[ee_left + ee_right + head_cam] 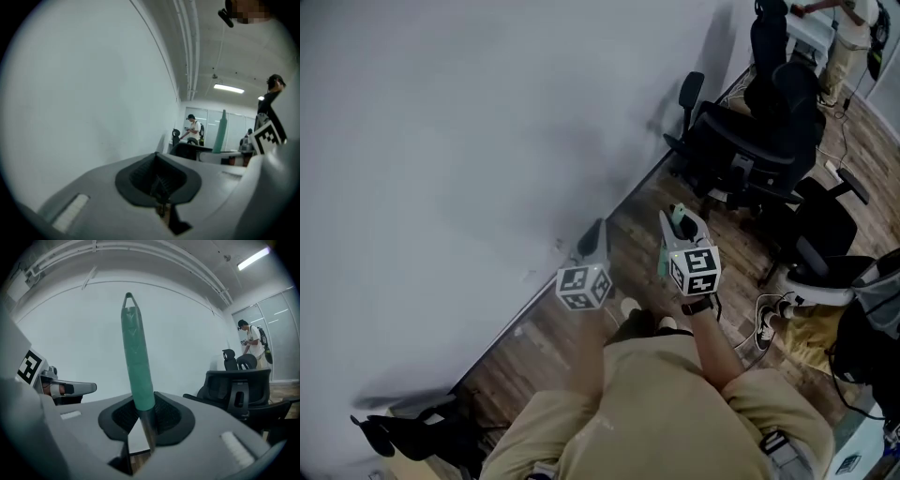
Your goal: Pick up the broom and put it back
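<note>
The broom handle (136, 357) stands upright between the jaws of the right gripper (146, 420). They are clamped where its thin grey metal shaft meets a smooth, tapering teal grip that ends in a small hanging loop. Just to that gripper's left, the left gripper (159, 182) has its ribbed black pads pressed together with nothing between them. Ahead of both rises a plain matte white wall (469, 141). Off to the right gripper's right, black office chairs (750, 150) stand on a wood-plank floor (553, 352).
</note>
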Action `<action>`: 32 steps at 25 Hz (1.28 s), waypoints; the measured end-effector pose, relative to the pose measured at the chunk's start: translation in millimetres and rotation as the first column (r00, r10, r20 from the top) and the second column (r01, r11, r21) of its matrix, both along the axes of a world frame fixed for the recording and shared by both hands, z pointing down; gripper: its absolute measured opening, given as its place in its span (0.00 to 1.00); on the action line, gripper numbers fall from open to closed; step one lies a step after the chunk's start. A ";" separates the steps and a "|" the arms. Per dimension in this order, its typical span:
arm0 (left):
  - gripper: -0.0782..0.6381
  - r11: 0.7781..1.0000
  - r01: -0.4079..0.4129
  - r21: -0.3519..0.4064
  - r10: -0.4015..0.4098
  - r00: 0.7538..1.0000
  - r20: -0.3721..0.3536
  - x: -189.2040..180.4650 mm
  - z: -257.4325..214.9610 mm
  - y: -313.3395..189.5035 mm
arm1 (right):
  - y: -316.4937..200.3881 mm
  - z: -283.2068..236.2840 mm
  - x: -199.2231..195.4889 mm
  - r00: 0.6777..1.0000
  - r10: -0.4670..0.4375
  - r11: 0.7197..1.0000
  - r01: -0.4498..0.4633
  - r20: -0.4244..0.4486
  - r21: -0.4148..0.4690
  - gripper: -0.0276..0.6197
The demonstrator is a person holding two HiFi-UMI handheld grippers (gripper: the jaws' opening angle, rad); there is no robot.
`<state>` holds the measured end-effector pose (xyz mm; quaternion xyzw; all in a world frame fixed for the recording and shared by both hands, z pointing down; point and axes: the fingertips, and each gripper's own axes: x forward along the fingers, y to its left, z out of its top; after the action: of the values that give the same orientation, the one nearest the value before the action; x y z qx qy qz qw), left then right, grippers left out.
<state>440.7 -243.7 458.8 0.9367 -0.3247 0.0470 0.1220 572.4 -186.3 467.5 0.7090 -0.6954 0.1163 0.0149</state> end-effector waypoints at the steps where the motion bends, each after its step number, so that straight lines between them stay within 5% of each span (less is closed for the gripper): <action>1: 0.11 1.000 0.015 -0.002 -0.015 1.000 -0.002 -5.2 2.5 -8.7 | -9.3 4.4 -1.2 1.000 -0.007 1.000 0.007 0.008 -0.008 0.16; 10: 0.11 0.994 0.109 0.019 -0.109 0.994 0.014 -49.6 19.1 -82.0 | -97.9 39.4 -62.3 0.988 -0.152 0.983 0.153 0.018 -0.103 0.14; 18: 0.11 0.977 0.198 -0.074 -0.199 0.980 0.000 -123.1 74.2 -134.4 | -140.9 138.6 -154.6 0.962 -0.271 0.905 0.265 0.030 -0.332 0.14; 27: 0.11 0.924 0.325 -0.201 -0.319 0.946 0.061 -187.2 152.7 -150.9 | -182.8 217.1 -201.9 0.933 -0.357 0.825 0.342 0.055 -0.450 0.14; 32: 0.11 0.882 0.394 -0.258 -0.380 0.919 0.105 -201.6 191.5 -166.4 | -222.5 264.9 -204.5 0.922 -0.375 0.810 0.378 0.101 -0.448 0.15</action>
<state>239.2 -410.1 650.3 0.8256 -0.4984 0.0902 0.2489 367.8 -408.8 732.4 0.5329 -0.7744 0.2749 0.2020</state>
